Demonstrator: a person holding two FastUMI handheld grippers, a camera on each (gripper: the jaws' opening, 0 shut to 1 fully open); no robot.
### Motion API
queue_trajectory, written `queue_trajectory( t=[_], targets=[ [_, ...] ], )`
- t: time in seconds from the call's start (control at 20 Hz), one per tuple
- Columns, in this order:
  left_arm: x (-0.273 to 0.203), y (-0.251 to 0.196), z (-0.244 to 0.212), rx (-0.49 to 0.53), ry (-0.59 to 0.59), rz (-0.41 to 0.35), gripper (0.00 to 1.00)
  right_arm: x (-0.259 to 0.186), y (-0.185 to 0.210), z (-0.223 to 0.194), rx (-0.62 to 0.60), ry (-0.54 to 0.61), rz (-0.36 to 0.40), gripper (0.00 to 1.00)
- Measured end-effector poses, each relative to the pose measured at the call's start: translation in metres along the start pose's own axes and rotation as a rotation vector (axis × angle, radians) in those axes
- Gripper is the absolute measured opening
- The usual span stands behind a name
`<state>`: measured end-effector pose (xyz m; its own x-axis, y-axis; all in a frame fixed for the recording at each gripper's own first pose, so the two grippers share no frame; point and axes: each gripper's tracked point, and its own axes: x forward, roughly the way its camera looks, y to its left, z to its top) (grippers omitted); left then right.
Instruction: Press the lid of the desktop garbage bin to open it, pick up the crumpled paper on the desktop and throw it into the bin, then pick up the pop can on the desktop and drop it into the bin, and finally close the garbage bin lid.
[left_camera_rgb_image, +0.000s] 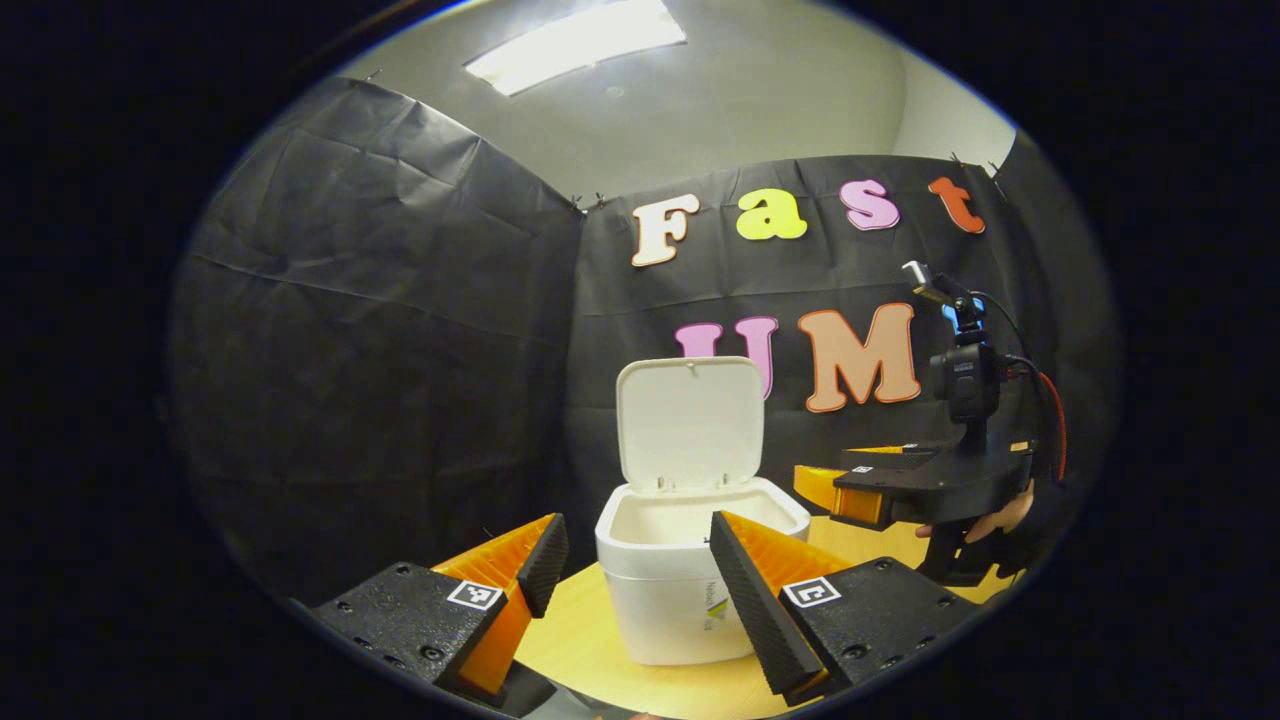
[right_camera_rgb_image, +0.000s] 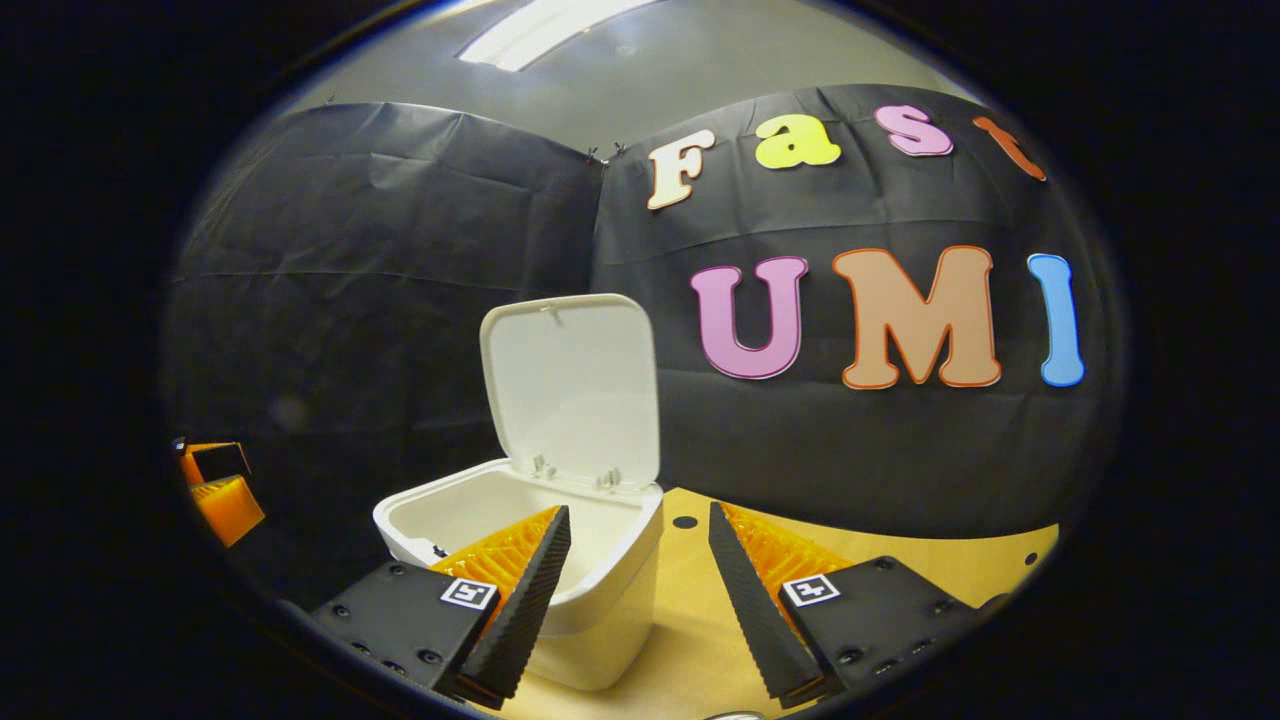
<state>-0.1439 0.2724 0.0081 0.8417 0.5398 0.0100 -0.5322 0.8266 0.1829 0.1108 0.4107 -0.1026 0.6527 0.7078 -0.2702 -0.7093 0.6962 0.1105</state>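
Your white garbage bin (left_camera_rgb_image: 680, 590) sat on the wooden desk (left_camera_rgb_image: 590, 650) with its lid (left_camera_rgb_image: 690, 425) standing straight up. Your left gripper (left_camera_rgb_image: 635, 580) was wide apart and held nothing. Your right gripper (right_camera_rgb_image: 632, 580) was wide apart too, empty, just beside the bin's rim. The bin's bottom was hidden, so what lay inside was hard to tell.

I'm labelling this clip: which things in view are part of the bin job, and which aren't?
Job:
white plastic desktop garbage bin
its raised white lid
left hand-held gripper, open
right hand-held gripper, open

Not the job:
light wooden tabletop
ceiling light panel
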Motion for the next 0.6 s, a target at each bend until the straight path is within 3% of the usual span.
queue_trajectory(
  t=[0.6],
  targets=[
    [0.03,-0.138,-0.009,-0.063,0.003,-0.325,0.86,-0.113,-0.149,-0.029,0.048,0.022,-0.327,0.88]
  ],
)
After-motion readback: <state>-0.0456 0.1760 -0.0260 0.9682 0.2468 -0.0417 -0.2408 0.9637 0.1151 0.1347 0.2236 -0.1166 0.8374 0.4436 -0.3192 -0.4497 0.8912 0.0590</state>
